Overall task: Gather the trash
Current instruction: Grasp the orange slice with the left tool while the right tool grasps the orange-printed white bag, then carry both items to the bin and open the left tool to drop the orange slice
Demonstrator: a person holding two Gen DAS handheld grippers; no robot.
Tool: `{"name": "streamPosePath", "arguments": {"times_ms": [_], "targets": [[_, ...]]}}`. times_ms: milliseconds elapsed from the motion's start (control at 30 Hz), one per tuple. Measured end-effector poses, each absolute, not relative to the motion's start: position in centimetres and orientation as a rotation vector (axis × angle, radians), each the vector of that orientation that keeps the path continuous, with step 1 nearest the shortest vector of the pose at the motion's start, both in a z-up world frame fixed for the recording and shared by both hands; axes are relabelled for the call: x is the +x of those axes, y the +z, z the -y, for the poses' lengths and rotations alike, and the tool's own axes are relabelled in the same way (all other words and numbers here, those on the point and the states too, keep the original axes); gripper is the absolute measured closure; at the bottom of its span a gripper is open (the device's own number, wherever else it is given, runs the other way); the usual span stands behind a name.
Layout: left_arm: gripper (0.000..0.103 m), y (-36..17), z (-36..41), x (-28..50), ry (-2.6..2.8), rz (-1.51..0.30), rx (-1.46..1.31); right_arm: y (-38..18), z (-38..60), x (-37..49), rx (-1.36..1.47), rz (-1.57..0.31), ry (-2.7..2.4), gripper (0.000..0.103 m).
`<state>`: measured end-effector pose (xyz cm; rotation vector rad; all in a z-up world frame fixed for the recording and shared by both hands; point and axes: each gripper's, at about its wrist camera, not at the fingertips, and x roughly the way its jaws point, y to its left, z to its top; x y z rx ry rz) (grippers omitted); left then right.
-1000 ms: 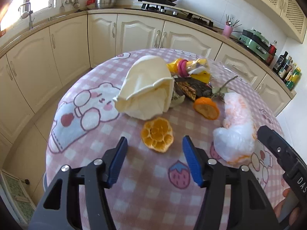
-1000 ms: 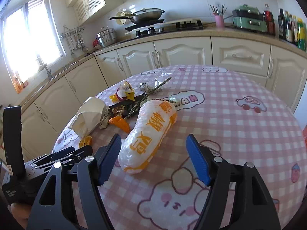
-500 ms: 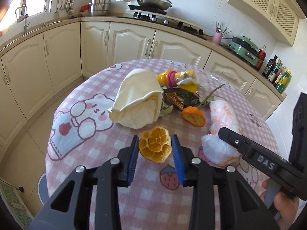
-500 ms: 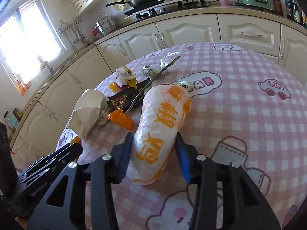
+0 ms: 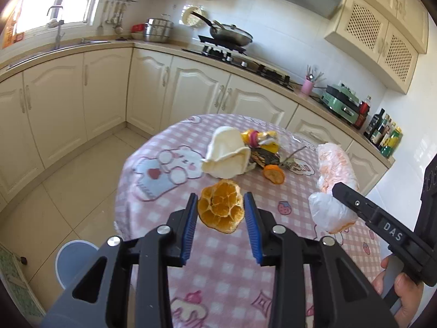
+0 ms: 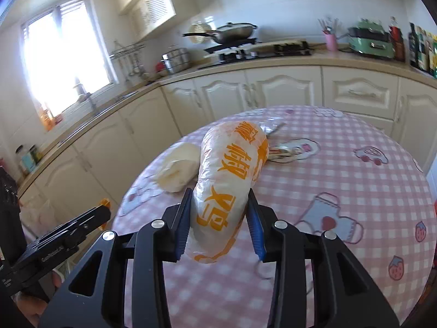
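A: What could go wrong from here?

B: The plastic bag [image 6: 229,191] is soft and long — clamped only near one end by the right gripper [image 6: 220,218], it sags and could slide out. The orange peel [image 5: 220,209] is thin and brittle; the left gripper [image 5: 221,224] squeezes it at the edges, so it might crack or drop.

A: And the hands?

B: Both grippers tilt downward, above the table [image 5: 218,273], each load off the cloth. More rubbish — a paper wrapper [image 5: 226,160], another peel [image 5: 274,174] — lies behind.
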<state>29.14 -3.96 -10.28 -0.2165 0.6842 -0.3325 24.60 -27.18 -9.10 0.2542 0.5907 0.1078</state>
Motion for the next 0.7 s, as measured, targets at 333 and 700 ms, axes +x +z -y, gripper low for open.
{"name": "streamPosePath", "arguments": {"times_ms": [333,700], "targets": [[0.07,-10.9,-5.6,25.7,-0.19,-0.662,-0.282,-9.7,15.5,24.9,0.146,-0.623,0.333,0.067],[0.07,-18.5,-17.5,24.5,0.018,-0.764,-0.388,-16.2,2.0,27.7,0.012,-0.783,0.546,0.067]]}}
